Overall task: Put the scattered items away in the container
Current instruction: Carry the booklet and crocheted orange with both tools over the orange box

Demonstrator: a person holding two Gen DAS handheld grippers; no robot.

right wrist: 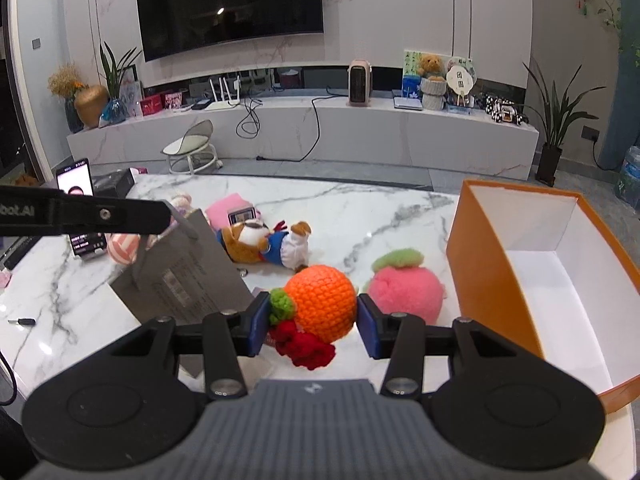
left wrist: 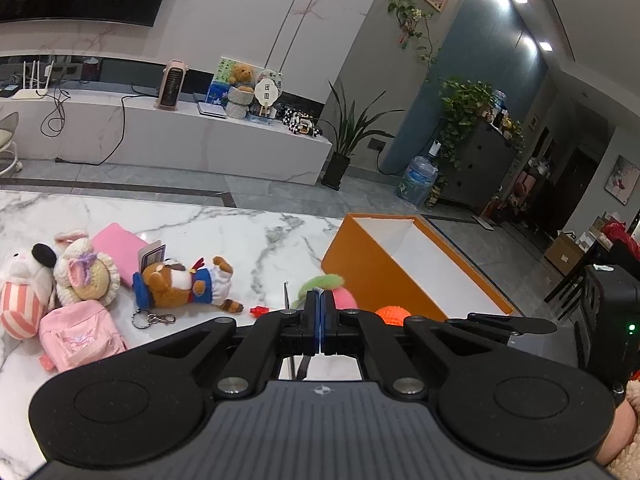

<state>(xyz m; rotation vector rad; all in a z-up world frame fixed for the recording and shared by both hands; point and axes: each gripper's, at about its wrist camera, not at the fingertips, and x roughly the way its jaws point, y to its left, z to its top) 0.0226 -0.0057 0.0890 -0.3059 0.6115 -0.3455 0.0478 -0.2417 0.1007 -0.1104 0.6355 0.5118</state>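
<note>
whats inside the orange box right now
Nothing visible: the open orange cardboard box shows only bare white walls and floor. Its near-right corner is cut off by the frame edge, so that part cannot be checked.

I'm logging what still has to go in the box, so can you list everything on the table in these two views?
Orange box: one, orange outside, white inside, nothing visible in it, right side of table.
Crocheted orange: one, orange with green and red trim, between right gripper's fingers.
Pink peach plush: one, pink with green top, beside the box.
Bear plush: one, brown in blue-white outfit, lying mid-table.
Knit bunny: one, cream.
Striped plush: one, pink-white, far left.
Pink mini backpack: one.
Keyring: one, metal.
Phone: one, propped upright.
Left gripper: shut, empty.
Right gripper: around the orange.
</note>
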